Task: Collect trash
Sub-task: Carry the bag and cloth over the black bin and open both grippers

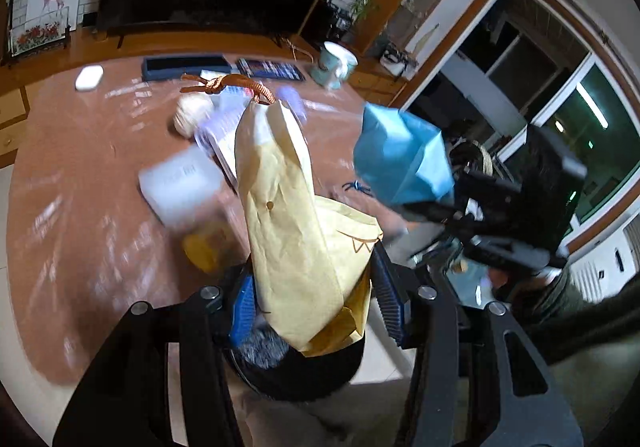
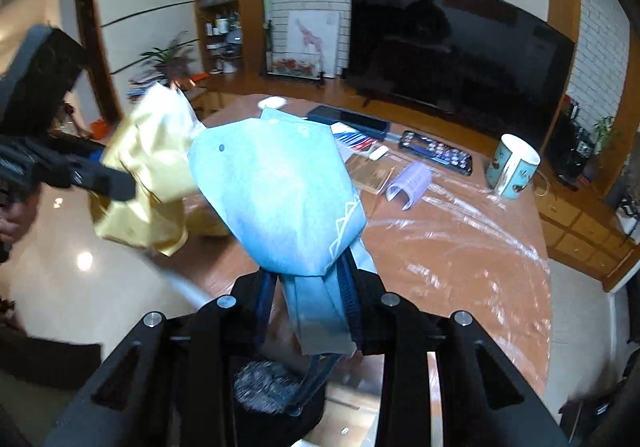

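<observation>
My left gripper is shut on a crumpled yellow paper bag with an orange rope handle, held above a black bin. My right gripper is shut on a crumpled blue paper bag, also over the black bin. The blue bag and the right gripper show at the right of the left wrist view. The yellow bag and the left gripper show at the left of the right wrist view.
A brown table holds a teal mug, a clear plastic piece, a remote, a dark box, papers, a white box and a yellow item. A television stands behind.
</observation>
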A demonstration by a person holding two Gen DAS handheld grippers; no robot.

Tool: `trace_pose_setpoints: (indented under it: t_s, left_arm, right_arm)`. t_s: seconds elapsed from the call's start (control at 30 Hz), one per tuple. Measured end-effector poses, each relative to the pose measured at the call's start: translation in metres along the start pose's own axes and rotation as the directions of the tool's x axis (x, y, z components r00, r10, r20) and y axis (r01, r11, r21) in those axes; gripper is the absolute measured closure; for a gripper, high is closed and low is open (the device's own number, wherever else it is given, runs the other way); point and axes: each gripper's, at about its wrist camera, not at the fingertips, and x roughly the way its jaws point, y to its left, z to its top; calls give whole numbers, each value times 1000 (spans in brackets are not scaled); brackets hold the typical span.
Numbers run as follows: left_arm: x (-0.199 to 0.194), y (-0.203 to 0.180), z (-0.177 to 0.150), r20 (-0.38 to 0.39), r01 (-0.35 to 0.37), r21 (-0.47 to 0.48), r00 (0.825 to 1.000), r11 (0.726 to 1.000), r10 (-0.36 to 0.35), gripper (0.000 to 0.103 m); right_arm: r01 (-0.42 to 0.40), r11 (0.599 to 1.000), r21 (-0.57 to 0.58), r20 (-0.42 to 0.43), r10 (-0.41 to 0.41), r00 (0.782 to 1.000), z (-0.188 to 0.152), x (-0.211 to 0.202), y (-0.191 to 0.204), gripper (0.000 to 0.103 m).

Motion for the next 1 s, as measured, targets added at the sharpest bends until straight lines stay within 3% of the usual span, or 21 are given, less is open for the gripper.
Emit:
trace_pose_setpoints:
  t_s: [0.27,0.5,0.73,0.83,1.0]
  left_arm:
    - [26,-39,-60,-115,-48,32,992,998,51,52]
    - [69,-41,-106,-176,-175,35,968,984,178,51]
    - [109,-34,-121,-219,-265,47,938,963,269,51]
    - [124,-29,-126,-240,-270,39,932,962,271,51]
    - [149,-18,-133,-301,-299,69,903,952,306,51]
  right_arm:
    - [-106,994,-22,-114,103,988,-51,-11,21,71]
    - [-161,987,-5,-236,155,959,-93,15,35,71]
    - [-169,986,18,-309,166,936,-120,49,36,71]
    - [-157,987,18,-343,153,927,-129,71,37,71]
    - [-149,987,55,-376,159,913,-134,94,35,71]
